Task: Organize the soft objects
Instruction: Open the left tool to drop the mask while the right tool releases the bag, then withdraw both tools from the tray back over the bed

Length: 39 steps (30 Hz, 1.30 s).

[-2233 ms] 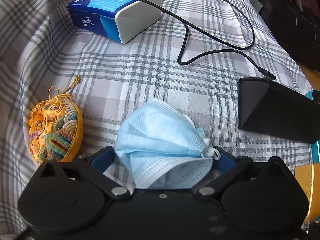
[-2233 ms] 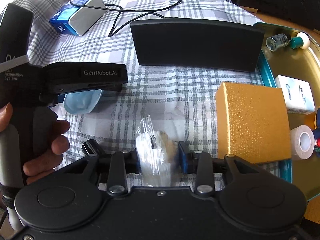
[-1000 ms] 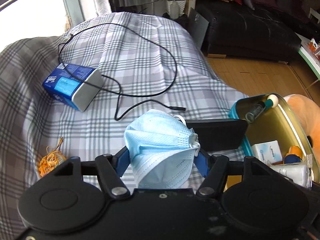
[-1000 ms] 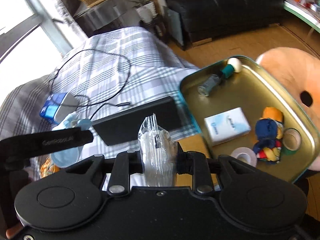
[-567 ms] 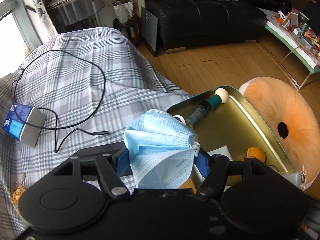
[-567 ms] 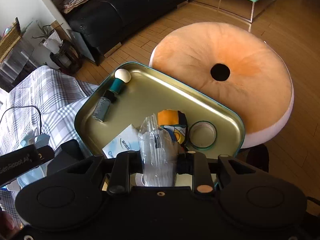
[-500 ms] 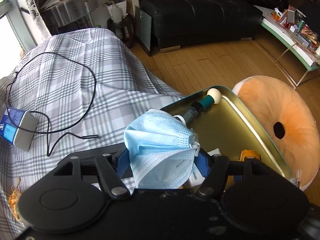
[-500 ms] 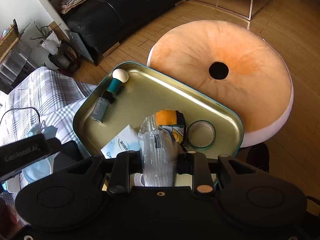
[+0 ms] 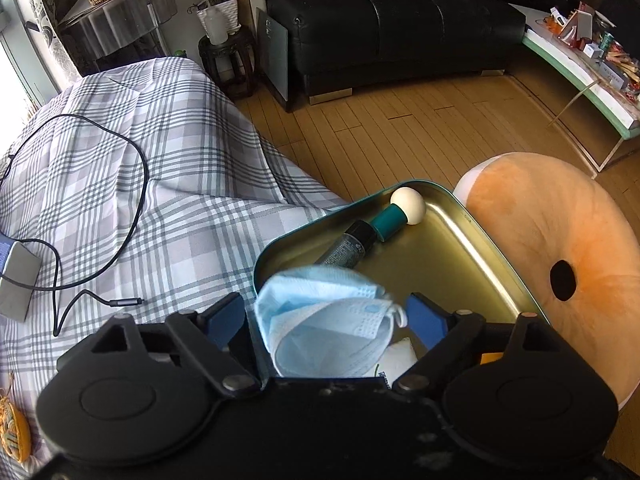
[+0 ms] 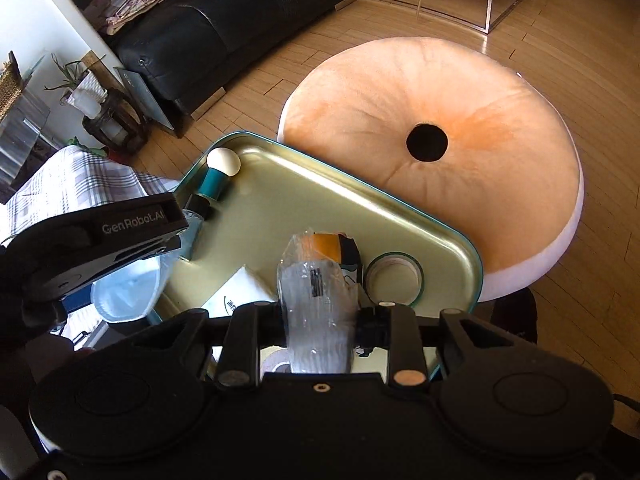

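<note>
A crumpled light-blue face mask (image 9: 328, 320) lies between the blue pads of my left gripper (image 9: 325, 318). Its jaws are opening, with a gap on each side of the mask. The mask hangs over the near-left corner of a gold tin tray (image 9: 472, 248) with a teal rim. My right gripper (image 10: 320, 324) is over the same tray (image 10: 288, 208), its pads still pressing a clear plastic packet (image 10: 316, 304) though the jaws are starting to open. In the right wrist view the left gripper (image 10: 100, 240) and the mask (image 10: 124, 292) show at the left.
The tray holds a teal bottle with a white ball cap (image 10: 218, 176), a dark bottle (image 9: 344, 248), a white box (image 10: 236, 296), a tape roll (image 10: 394, 278) and a colourful soft toy (image 10: 332, 246). An orange ring cushion (image 10: 500, 140) lies beyond. Plaid cloth (image 9: 160, 180) carries a black cable (image 9: 140, 168).
Both grippers have travelled from over the plaid cloth to above the tin tray. The left jaws have spread apart and the mask has sagged between them. The right jaws still pinch the packet.
</note>
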Motion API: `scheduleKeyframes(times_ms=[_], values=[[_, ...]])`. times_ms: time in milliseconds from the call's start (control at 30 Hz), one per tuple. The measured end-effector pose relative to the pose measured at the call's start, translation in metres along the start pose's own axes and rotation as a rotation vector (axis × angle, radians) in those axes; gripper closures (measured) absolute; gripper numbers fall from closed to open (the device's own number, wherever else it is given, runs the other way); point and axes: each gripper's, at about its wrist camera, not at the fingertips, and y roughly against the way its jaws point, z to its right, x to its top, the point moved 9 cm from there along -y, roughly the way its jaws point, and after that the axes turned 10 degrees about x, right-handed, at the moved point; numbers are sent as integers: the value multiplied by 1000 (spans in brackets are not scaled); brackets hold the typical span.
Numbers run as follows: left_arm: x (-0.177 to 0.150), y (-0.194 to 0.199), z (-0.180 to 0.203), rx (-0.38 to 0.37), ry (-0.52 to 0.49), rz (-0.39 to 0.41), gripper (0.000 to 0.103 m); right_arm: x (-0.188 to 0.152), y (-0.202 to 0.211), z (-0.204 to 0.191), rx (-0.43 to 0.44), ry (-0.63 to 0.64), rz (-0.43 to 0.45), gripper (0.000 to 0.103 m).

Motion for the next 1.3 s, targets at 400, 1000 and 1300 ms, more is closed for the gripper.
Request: scheduleKeyframes(times_ms=[400, 1000, 1300], values=[[2, -2, -4, 2, 6, 9, 6, 3, -1, -3, 5, -4, 11, 60], [-23, 29, -37, 38, 20, 22, 1, 1, -7, 5, -47, 2, -10, 59], [-51, 37, -58, 30, 35, -27, 1, -5, -10, 1, -67, 65, -20, 56]])
